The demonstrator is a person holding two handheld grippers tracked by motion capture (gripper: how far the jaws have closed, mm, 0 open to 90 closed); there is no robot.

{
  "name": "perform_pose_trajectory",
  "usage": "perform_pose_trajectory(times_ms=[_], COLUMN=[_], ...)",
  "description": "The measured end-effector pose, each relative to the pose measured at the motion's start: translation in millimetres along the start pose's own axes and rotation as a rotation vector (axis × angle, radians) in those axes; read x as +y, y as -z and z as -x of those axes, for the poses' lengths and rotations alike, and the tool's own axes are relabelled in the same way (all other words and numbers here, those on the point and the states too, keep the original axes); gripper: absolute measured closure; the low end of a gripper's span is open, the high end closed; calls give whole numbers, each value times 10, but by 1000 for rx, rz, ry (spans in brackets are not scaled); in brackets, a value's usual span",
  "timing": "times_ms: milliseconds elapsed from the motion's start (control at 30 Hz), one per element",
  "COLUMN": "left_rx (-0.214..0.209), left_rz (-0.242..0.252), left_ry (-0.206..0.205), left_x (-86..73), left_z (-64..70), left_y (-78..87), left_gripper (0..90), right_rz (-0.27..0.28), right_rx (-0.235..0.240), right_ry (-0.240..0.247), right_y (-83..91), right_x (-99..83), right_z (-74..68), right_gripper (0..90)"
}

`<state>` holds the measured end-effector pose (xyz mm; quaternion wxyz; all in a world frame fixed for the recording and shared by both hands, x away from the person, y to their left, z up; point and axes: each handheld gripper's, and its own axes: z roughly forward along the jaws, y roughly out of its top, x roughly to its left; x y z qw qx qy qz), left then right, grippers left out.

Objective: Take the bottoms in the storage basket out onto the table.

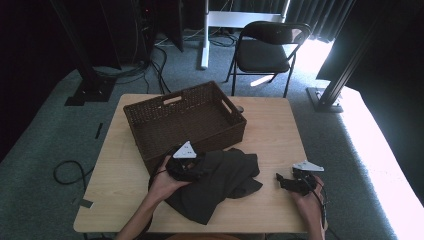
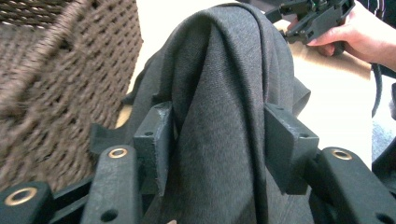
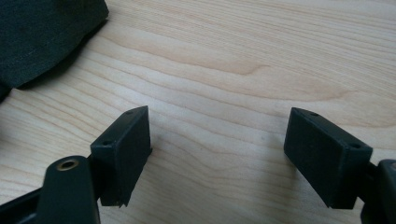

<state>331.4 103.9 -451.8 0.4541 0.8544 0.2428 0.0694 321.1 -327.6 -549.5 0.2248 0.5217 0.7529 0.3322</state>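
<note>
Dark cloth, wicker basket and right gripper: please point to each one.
dark cloth point(image 1: 225, 180): high view, middle of the fabric.
wicker basket point(image 1: 150, 132): high view, left wall.
right gripper point(image 3: 217, 156): right gripper view, midway between fingertips.

High cam looks down on table point(image 1: 280, 130); tool cams close-up, sharing dark cloth point(image 2: 224, 93).

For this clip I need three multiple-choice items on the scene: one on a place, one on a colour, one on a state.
1. Where does the wicker basket stand?
A. on the table's far left part
B. on the chair
C. on the floor

2. What colour is the cloth?
A. white
B. dark grey
C. red

3. How is the right gripper?
A. shut on the cloth
B. open above bare table
C. inside the basket

Answers:
1 A, the high view shows it on the table, beyond the left gripper.
2 B, dark grey in each view.
3 B, its fingers stand apart over bare wood.
</note>
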Motion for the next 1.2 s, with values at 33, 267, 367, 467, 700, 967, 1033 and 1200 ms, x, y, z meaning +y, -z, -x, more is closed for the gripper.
perform_pose_trajectory(times_ms=[33, 267, 367, 467, 700, 967, 1033, 1200], left_rx=[6, 44, 55, 68, 116, 154, 155, 171], left_rz=[5, 24, 34, 47, 58, 68, 69, 77], left_ry=[2, 5, 2, 0, 11, 46, 53, 72], left_x=[-2, -13, -6, -3, -70, -181, -210, -273], left_z=[-1, -40, -43, -47, -73, -165, -177, -202], left_y=[17, 158, 206, 265, 422, 559, 577, 608], left_gripper=[452, 421, 418, 416, 421, 461, 461, 464], right_rz=[0, 0, 0, 0, 0, 0, 0, -1], right_rx=[0, 0, 0, 0, 0, 0, 0, 1], right_ry=[0, 0, -1, -1, -1, -1, 0, 0], right_y=[0, 0, 0, 0, 0, -1, -1, -2], right_x=[0, 0, 0, 0, 0, 1, 1, 1], right_z=[0, 0, 0, 0, 0, -1, -2, -2], right_gripper=[227, 226, 226, 226, 226, 224, 223, 221])
